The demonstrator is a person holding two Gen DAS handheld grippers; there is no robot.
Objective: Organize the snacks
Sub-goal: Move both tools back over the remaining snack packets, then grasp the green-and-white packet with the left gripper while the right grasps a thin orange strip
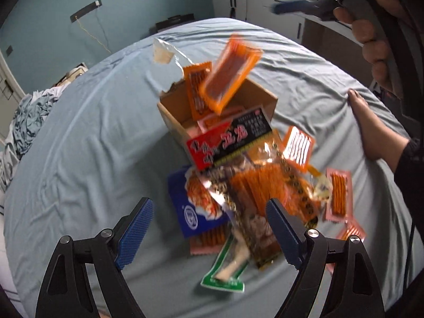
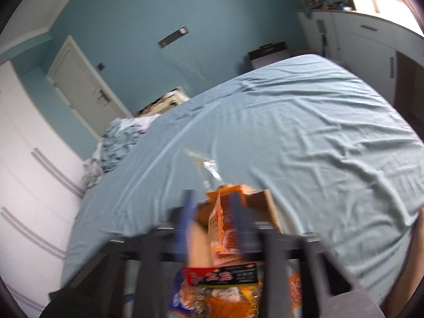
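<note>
Your left gripper [image 1: 209, 232] fingers stand wide apart, nothing pinched; the blue ribbed pads [image 1: 135, 228] hang over the snack pile without touching it. Right gripper [image 2: 213, 222] is motion-blurred, but its blue fingers stand apart either side of an orange packet [image 2: 220, 220] with no visible pinch, so read it as released.

Where the snacks are:
- Cardboard box [image 1: 254, 98] sits on the bed sheet [image 1: 92, 132], open top, a few orange packets standing or dropping into it.
- A big crinkly bag [image 1: 249, 164] with a red-black label leans on the box's near wall.
- A blue pack [image 1: 185, 206], a green-edged packet [image 1: 228, 270] and several small pink-orange packets [image 1: 338, 196] lie loose on the sheet, near the box.
- A bare foot [image 1: 371, 129] rests on the sheet to the right of the pile.

Handling, my guess: all light, soft film pouches. Glossy, so probably slippery; flat and floppy, they will sag if held by one corner. Take the small ones across the sealed crimped edge. Take the big bag at its top seam; contents look like brittle sticks, so don't squeeze the middle.

The box looks like stiff cardboard. The sheet is soft and wrinkled, so the box may tip if pushed.
</note>
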